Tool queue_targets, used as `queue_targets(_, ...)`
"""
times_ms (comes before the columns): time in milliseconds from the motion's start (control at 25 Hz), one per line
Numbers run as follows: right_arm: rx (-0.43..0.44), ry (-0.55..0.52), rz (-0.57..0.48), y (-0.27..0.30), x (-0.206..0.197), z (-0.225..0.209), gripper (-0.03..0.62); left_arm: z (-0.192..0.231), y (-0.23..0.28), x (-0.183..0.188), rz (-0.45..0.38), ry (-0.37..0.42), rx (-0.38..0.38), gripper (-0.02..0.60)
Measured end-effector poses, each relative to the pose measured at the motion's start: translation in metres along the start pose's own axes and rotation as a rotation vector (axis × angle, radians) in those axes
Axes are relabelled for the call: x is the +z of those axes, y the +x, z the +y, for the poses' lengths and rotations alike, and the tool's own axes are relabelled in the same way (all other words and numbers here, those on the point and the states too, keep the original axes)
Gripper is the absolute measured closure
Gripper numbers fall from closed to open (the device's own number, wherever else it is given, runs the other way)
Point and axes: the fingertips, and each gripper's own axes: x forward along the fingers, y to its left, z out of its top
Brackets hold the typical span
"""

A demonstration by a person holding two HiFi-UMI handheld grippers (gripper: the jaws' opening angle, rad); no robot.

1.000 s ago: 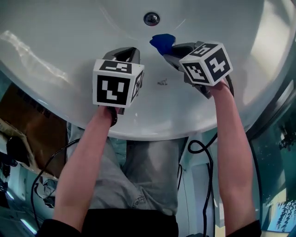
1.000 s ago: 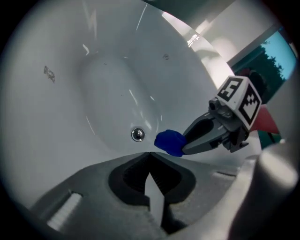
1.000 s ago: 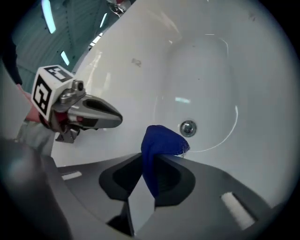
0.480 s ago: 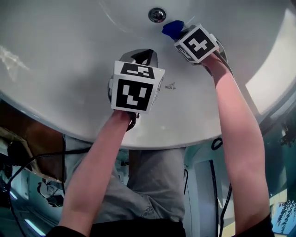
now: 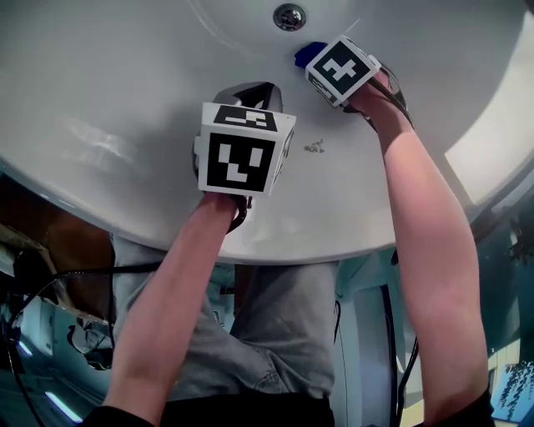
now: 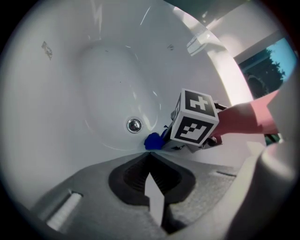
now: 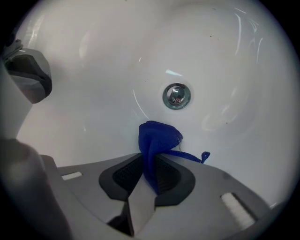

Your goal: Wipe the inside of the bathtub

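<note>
A white bathtub fills the head view, with its chrome drain at the top. My right gripper is shut on a blue cloth, which it presses against the tub's inner wall just below the drain. In the head view the cloth peeks out beside the right gripper's marker cube. My left gripper is shut with nothing between its jaws and hovers over the tub wall, nearer the rim. In its view, the cloth and drain lie ahead.
A small dark speck marks the tub's inner slope between the two grippers. The tub's rounded rim runs below the hands. Cables hang beside the person's legs. A chrome fitting sits on the tub's far rim.
My right gripper has carried the blue cloth up the tub wall toward the drain. My left gripper shifted slightly to the right and up.
</note>
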Motion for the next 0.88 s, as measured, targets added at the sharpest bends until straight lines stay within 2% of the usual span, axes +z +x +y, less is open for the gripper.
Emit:
queue_targets(240,0.089,0.020,0.035,-0.020,-0.017,0.019,0.517,-0.007,-0.010,0.006,-0.009,0.027,-0.022,0.577)
queue_targets(560,0.116,0.031,0.042,-0.050,-0.054,0.064,0.517,-0.011,-0.048,0.000,0.007,0.075,-0.015,0.577)
queue_targets(720,0.158,0.012,0.054,-0.073,-0.073,0.088,0.517,-0.018,-0.070,0.003,0.020,0.086,-0.008,0.577)
queue_targets(880,0.182,0.013,0.045,-0.092,-0.089,0.114,0.517,-0.032,-0.094,0.007,-0.001,0.092,-0.009,0.577)
